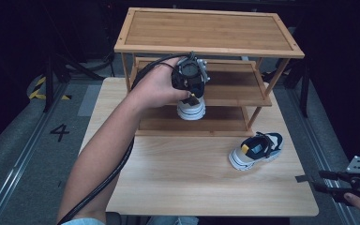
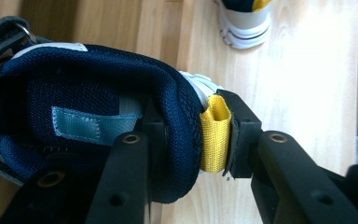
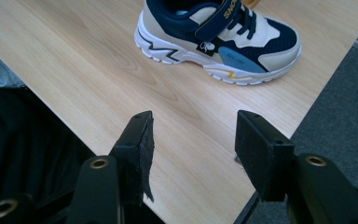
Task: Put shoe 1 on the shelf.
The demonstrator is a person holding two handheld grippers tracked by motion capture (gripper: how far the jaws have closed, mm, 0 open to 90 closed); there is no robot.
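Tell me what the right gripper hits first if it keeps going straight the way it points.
Probably the table top: the open right gripper aims down over its edge. The shoe lies farther along that line, though depth is hard to judge.

Left tool [image 1: 191, 96] clamped; right tool [image 3: 193, 140] agape.

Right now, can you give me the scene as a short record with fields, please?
held shoe: a navy and white shoe, gripped at its heel collar beside the yellow pull loop
left gripper: shut on the held shoe, in front of the wooden rack
second shoe: lying on the table, free of both grippers
right gripper: open, fingers apart, near the table's right edge
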